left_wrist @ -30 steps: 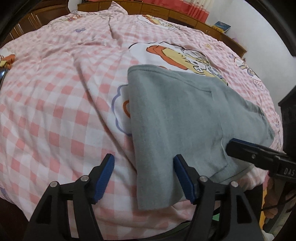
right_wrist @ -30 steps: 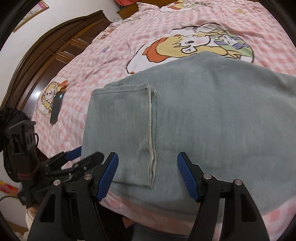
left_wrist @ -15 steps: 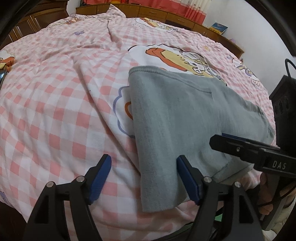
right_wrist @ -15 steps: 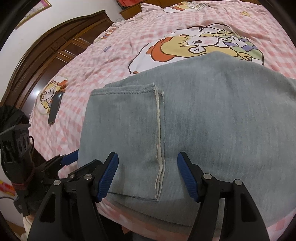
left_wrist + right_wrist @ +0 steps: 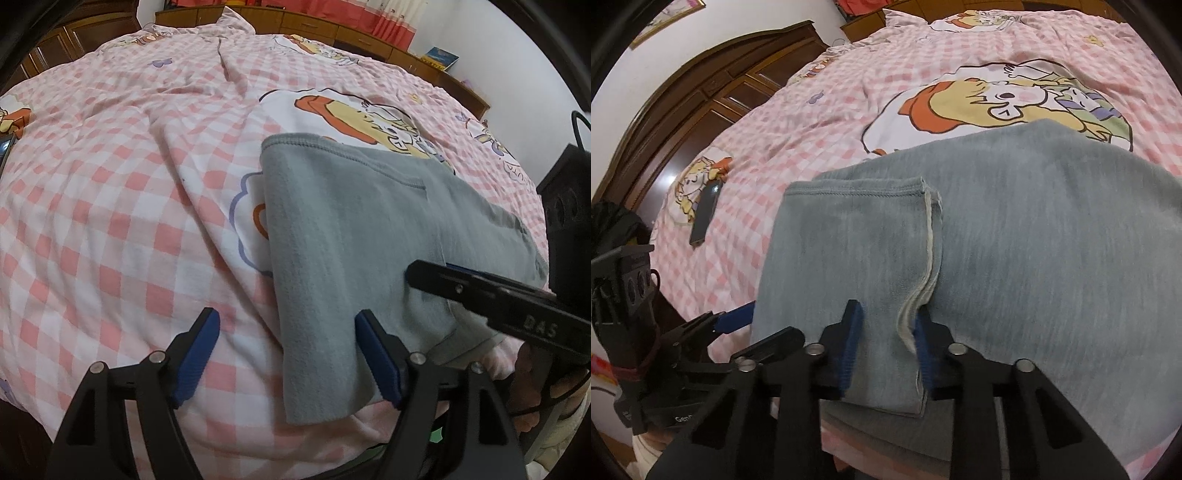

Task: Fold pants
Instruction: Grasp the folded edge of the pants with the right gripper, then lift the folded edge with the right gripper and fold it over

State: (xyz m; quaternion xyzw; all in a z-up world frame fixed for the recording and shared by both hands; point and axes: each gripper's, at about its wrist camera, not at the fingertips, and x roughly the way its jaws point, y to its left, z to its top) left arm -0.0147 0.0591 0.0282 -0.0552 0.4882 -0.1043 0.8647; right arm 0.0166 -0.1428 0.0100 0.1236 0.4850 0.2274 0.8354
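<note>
I see the grey pants (image 5: 1015,240) lying folded on the pink checked bed (image 5: 110,184) near its front edge. My right claw (image 5: 886,350) has just been closing and now pinches the top layer's edge. My left claw (image 5: 284,354) stands apart, straddling the pants' left edge.

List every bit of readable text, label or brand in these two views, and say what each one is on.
"DAS": on the black body of the right gripper, seen in the left wrist view at.
"Gen": start of a cut-off word, on the black body of the left gripper, seen in the right wrist view at.
Book on the wooden ledge: cover too small to read.
</note>
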